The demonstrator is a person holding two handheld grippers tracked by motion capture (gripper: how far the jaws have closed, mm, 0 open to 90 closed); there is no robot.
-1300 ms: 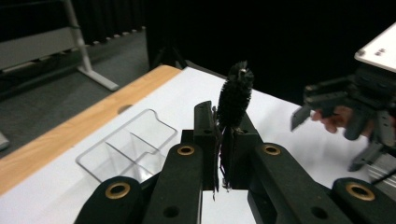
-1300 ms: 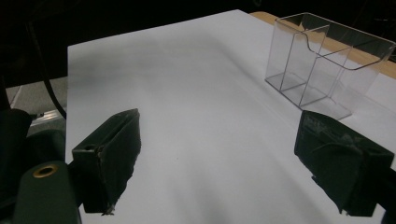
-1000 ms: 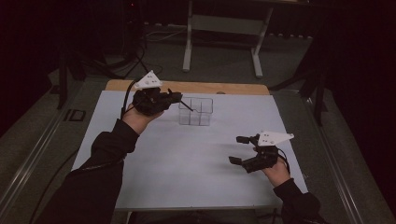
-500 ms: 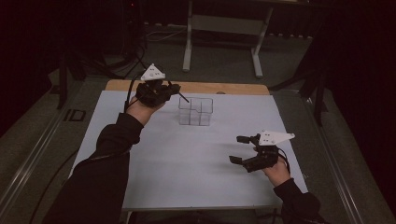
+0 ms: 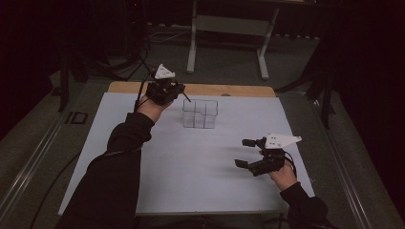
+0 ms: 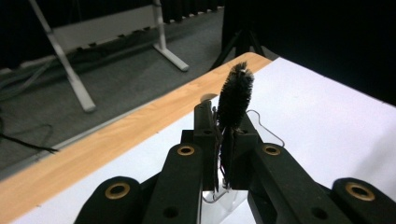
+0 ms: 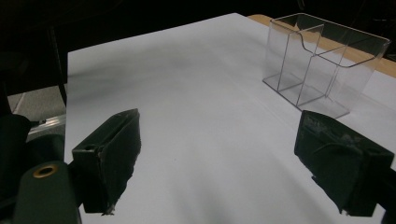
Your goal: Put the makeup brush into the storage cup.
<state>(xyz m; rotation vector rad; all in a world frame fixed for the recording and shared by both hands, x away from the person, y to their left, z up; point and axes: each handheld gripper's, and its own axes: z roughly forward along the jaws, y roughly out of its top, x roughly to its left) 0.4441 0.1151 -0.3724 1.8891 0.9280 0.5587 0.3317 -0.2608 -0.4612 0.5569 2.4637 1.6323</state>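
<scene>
My left gripper (image 5: 177, 93) is shut on a small black bristle brush (image 5: 186, 97) at the far side of the table. It sits just left of a clear plastic organiser (image 5: 200, 113) with several compartments. In the left gripper view the brush (image 6: 236, 98) stands up between the closed jaws of that gripper (image 6: 224, 135), its thin wire stem running down between them. My right gripper (image 5: 246, 152) rests at the near right with its jaws wide apart and nothing between them. In the right gripper view this gripper (image 7: 224, 158) faces the organiser (image 7: 322, 65), which is well apart from it.
A white sheet (image 5: 143, 157) covers the table, and a strip of bare wood (image 5: 239, 89) shows along the far edge. On the grey floor beyond it stands a metal frame with legs (image 5: 224, 28). Dark stands and cables (image 5: 138, 52) flank the table.
The left hand with the brush has shifted a little toward the far edge, the brush tip pulling back from the organiser. The right gripper has stayed where it was.
</scene>
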